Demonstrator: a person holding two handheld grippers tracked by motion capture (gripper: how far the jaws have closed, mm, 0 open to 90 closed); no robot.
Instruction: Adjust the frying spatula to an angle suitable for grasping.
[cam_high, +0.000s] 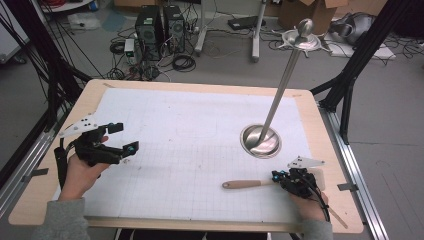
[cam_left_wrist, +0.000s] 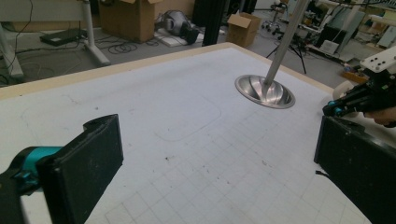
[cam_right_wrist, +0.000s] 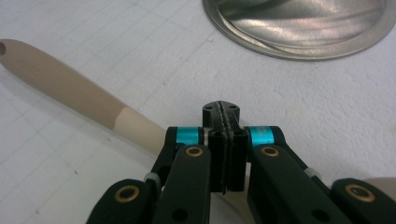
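Right claw (cam_right_wrist: 223, 149) over wooden spatula (cam_high: 248, 184), handle leftward.

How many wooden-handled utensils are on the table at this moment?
1. The wooden-handled utensil lies near the table's front right, beside the right gripper; its far end is hidden under that gripper.

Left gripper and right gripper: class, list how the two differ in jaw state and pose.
The left gripper has jaws wide apart with nothing between them; the right gripper has jaws shut together. The left is held above the table; the right sits low beside the wooden handle. Both are black, hand-held.
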